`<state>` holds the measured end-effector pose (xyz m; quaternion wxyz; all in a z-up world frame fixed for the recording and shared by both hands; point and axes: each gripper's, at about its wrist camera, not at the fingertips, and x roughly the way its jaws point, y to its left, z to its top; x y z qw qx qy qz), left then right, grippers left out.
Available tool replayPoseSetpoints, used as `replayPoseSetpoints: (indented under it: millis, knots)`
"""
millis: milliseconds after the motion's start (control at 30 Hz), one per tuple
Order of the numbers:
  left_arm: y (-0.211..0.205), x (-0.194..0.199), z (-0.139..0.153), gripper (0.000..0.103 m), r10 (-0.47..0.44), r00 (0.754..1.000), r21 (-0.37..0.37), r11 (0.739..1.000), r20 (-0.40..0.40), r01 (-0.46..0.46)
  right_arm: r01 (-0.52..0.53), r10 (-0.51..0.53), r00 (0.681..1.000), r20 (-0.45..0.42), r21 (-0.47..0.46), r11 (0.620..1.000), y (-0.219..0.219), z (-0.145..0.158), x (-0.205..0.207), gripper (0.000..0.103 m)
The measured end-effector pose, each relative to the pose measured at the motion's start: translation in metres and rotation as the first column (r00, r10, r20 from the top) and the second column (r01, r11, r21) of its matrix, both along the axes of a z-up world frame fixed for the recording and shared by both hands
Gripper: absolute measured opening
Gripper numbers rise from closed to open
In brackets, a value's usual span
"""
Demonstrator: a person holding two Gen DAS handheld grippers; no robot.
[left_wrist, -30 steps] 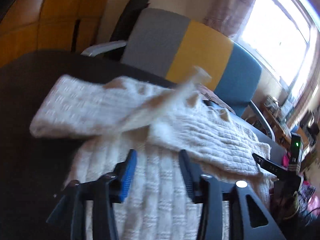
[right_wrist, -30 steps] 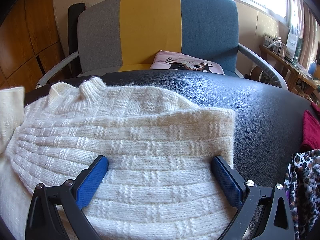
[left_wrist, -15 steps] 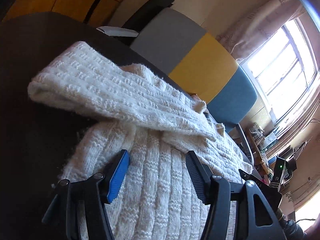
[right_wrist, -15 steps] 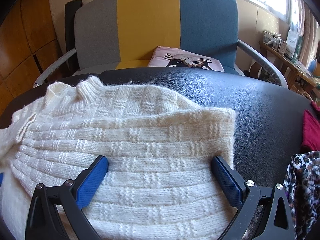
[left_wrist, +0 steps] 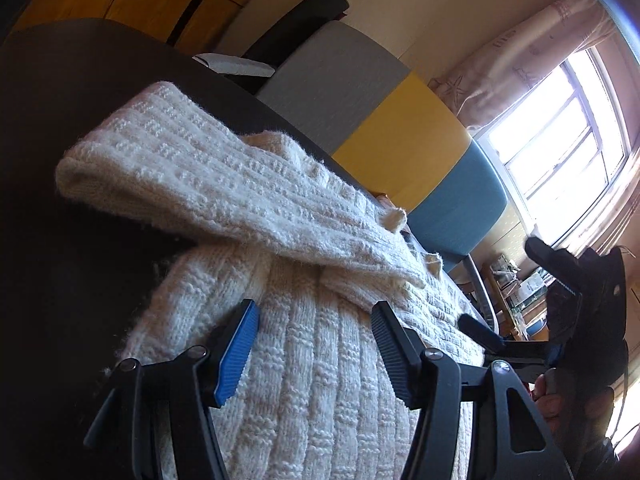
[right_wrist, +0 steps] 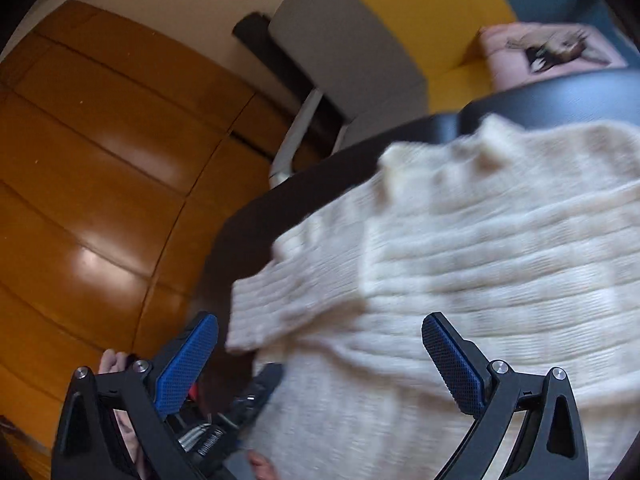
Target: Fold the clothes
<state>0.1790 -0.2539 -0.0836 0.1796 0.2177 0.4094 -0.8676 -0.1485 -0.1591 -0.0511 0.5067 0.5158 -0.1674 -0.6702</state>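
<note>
Sweater [left_wrist: 320,360], cream and knitted, is seen spread on the dark desk [left_wrist: 60,280], filling the centre and lower part of the left wrist frame, with one sleeve [left_wrist: 224,196] folded diagonally across its body from upper left to centre right. The left gripper [left_wrist: 314,350] is held over the knit at lower centre with its fingers [left_wrist: 236,352] moderately parted and nothing clamped between them. In the blurred right wrist frame the right gripper [right_wrist: 320,364] is shown with fingers [right_wrist: 452,364] spread wide and nothing gripped, above the sweater's edge at lower centre.
</note>
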Motion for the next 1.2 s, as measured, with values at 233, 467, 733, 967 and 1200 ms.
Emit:
replayPoseSetpoints:
  millis: [233,467,733,967,1200]
  knots:
    - [-0.002,0.002,-0.001,0.059,0.000,1.000,0.004,1.000,-0.017,0.000,0.001,-0.001,0.998,0.057,0.013,1.000,-0.046,-0.023,0.018,0.100]
    - [-0.003,0.002,-0.001,0.059,-0.001,1.000,0.006,1.000,-0.028,0.001,0.064,-0.065,0.998,0.021,0.061,0.996,-0.060,-0.032,0.011,0.068]
    - [-0.003,0.002,-0.002,0.059,-0.002,0.999,0.007,1.000,-0.036,0.002,0.155,-0.155,0.988,0.017,-0.013,0.988,-0.055,-0.032,-0.001,0.082]
    - [-0.003,0.002,-0.002,0.059,-0.003,0.999,0.003,1.000,-0.037,0.003,0.153,-0.152,0.986,-0.062,0.015,0.988,-0.064,-0.030,-0.003,0.062]
    - [-0.003,0.001,-0.002,0.058,-0.001,1.000,-0.004,1.000,-0.025,0.001,0.138,-0.123,0.981,-0.149,0.092,0.986,-0.075,-0.025,-0.004,0.009]
